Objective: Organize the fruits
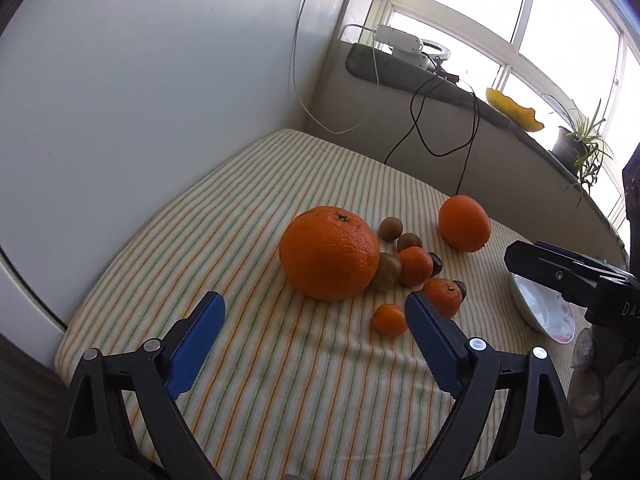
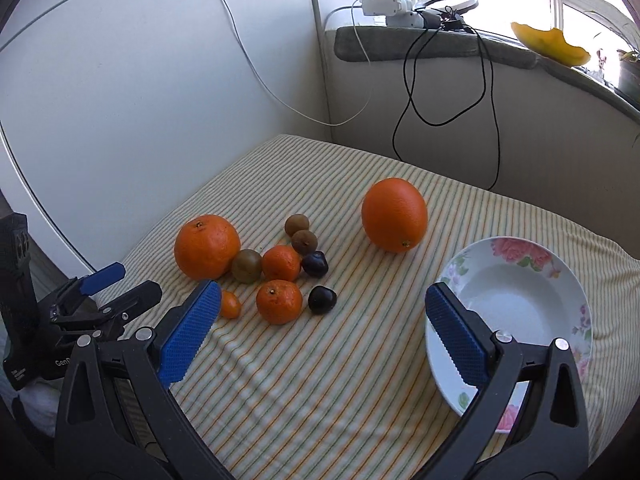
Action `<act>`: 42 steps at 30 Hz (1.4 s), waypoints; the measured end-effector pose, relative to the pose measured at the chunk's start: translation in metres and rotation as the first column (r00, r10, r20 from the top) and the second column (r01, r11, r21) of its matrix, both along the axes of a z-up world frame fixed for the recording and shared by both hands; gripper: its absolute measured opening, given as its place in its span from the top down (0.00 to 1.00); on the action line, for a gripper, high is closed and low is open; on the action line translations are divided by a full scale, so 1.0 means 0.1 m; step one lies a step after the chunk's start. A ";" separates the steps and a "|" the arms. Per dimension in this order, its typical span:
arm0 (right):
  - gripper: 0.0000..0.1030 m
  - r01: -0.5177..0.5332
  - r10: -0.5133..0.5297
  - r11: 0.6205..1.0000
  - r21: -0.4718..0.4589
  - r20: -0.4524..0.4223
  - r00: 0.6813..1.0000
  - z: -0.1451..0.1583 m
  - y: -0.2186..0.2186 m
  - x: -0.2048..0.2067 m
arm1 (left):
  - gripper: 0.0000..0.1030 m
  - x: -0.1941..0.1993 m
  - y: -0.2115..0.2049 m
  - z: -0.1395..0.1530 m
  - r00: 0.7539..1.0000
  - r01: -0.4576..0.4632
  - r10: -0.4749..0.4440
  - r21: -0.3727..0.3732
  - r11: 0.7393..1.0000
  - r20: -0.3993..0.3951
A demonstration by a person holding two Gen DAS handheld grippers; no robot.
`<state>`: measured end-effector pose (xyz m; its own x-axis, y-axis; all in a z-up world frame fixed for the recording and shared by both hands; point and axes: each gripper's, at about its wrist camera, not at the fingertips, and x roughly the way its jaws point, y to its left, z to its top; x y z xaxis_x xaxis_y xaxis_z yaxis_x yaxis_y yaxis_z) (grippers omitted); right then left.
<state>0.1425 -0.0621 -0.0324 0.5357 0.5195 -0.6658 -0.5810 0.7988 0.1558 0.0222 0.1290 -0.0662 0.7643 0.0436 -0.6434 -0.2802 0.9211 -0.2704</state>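
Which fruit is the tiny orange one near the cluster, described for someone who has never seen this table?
Start at the striped tablecloth and find the large orange on the cluster's left side. Just in front of it, at the cluster's near edge, lies the smallest orange fruit, beside a mandarin. It is oval and far smaller than either mandarin.

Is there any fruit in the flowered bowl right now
No, the flowered bowl shows only its bare white inside, and the fruit, like the big orange, lies on the striped cloth.
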 end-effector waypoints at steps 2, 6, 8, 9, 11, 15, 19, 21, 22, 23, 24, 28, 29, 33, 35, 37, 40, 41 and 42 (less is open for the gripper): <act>0.00 -0.023 0.023 1.000 -0.009 -0.012 1.000 -0.01 0.16 0.06 | 0.15 0.03 0.04 -0.03 1.000 -0.003 0.003 -0.010 1.000 -0.004; 0.00 -0.080 0.080 0.997 0.000 -0.049 0.996 -0.04 0.42 0.18 | 0.17 0.09 0.09 -0.08 1.000 -0.001 0.001 -0.035 0.999 -0.003; 0.00 -0.098 0.098 0.995 0.002 -0.072 0.993 -0.07 0.54 0.25 | 0.20 0.13 0.10 -0.11 1.000 0.007 -0.008 -0.051 0.999 -0.006; 0.00 -0.111 0.112 0.994 0.011 -0.091 0.990 -0.08 0.59 0.29 | 0.21 0.15 0.10 -0.13 1.000 0.013 -0.013 -0.060 0.998 -0.007; 0.00 -0.133 0.136 0.991 0.032 -0.137 0.981 -0.12 0.68 0.38 | 0.24 0.17 0.10 -0.15 1.000 0.023 -0.024 -0.079 0.997 -0.007; 0.04 -0.164 0.176 0.984 0.072 -0.219 0.960 -0.22 0.85 0.52 | 0.27 0.21 0.13 -0.19 0.999 0.034 -0.035 -0.108 0.994 -0.006; 0.13 -0.208 0.228 0.973 0.099 -0.275 0.934 -0.31 1.01 0.60 | 0.32 0.24 0.18 -0.23 0.999 0.037 -0.038 -0.149 0.988 -0.005; 0.17 -0.217 0.239 0.970 0.105 -0.304 0.922 -0.37 1.08 0.64 | 0.33 0.25 0.19 -0.24 0.999 0.038 -0.039 -0.151 0.988 -0.007; 0.18 -0.221 0.247 0.968 0.114 -0.321 0.914 -0.40 1.10 0.65 | 0.34 0.25 0.19 -0.24 0.999 0.040 -0.041 -0.153 0.987 -0.007; 0.21 -0.224 0.253 0.967 0.124 -0.336 0.907 -0.41 1.11 0.66 | 0.35 0.25 0.20 -0.25 0.999 0.042 -0.044 -0.155 0.987 -0.008; 0.23 -0.224 0.257 0.966 0.131 -0.347 0.902 -0.43 1.12 0.67 | 0.35 0.26 0.20 -0.25 0.999 0.044 -0.046 -0.155 0.987 -0.009; 0.24 -0.239 0.279 0.960 0.148 -0.381 0.882 -0.50 1.16 0.70 | 0.35 0.29 0.20 -0.25 0.999 0.050 -0.052 -0.158 0.986 -0.007; 0.24 -0.244 0.282 0.959 0.145 -0.385 0.879 -0.53 1.19 0.73 | 0.35 0.30 0.20 -0.25 0.999 0.052 -0.054 -0.159 0.986 -0.007; 0.24 -0.258 0.288 0.957 0.130 -0.388 0.875 -0.55 1.29 0.74 | 0.36 0.33 0.18 -0.26 0.997 0.069 -0.072 -0.161 0.984 -0.014; 0.27 -0.261 0.289 0.957 0.123 -0.389 0.875 -0.59 1.34 0.74 | 0.37 0.34 0.19 -0.27 0.997 0.078 -0.081 -0.177 0.981 -0.014; 0.31 -0.264 0.290 0.957 0.121 -0.392 0.873 -0.61 1.38 0.77 | 0.39 0.34 0.21 -0.28 0.996 0.085 -0.088 -0.202 0.976 -0.010; 0.31 -0.266 0.290 0.957 0.117 -0.386 0.875 -0.61 1.41 0.76 | 0.43 0.33 0.20 -0.27 0.995 0.097 -0.100 -0.204 0.974 -0.004; 0.31 -0.264 0.290 0.957 0.119 -0.387 0.875 -0.60 1.41 0.76 | 0.43 0.33 0.20 -0.26 0.995 0.097 -0.100 -0.201 0.975 -0.005; 0.31 -0.263 0.290 0.957 0.122 -0.389 0.875 -0.58 1.40 0.75 | 0.43 0.33 0.20 -0.26 0.995 0.097 -0.100 -0.201 0.975 -0.005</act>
